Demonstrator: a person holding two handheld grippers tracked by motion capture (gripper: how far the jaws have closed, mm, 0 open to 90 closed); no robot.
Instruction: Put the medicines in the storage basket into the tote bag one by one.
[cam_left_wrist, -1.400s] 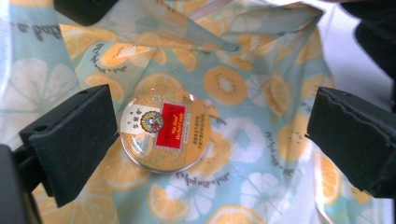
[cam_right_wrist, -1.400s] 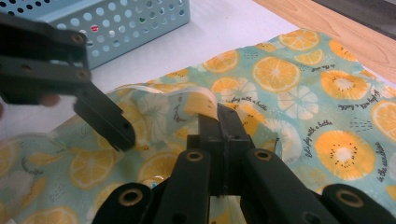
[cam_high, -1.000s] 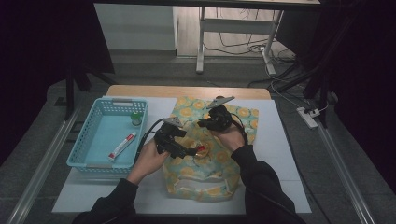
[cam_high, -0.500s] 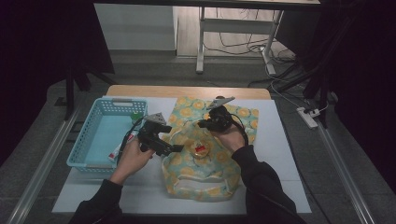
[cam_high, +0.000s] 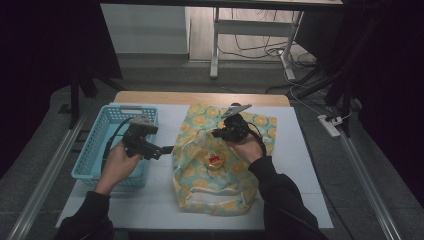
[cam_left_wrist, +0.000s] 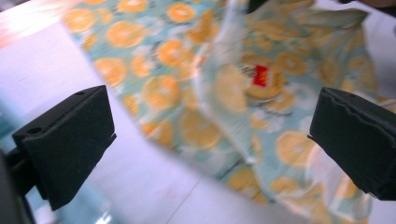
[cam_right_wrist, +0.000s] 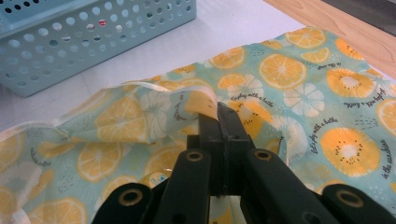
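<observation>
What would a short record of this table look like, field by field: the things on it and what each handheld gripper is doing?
bag: citrus-print plastic bag, lying on the white table cover
bag contents: round item with a red label, seen through the opening
basket: light blue perforated plastic basket, left of the bag
right gripper: shut on the bag's edge, lifting it
left gripper: open, empty, between basket and bag

The basket (cam_high: 95, 150) sits left of the bag (cam_high: 220, 165) on the table (cam_high: 300, 165).

The left tongs (cam_high: 167, 149) have drawn away from the bag (cam_high: 220, 187) toward the basket (cam_high: 92, 150)
</observation>
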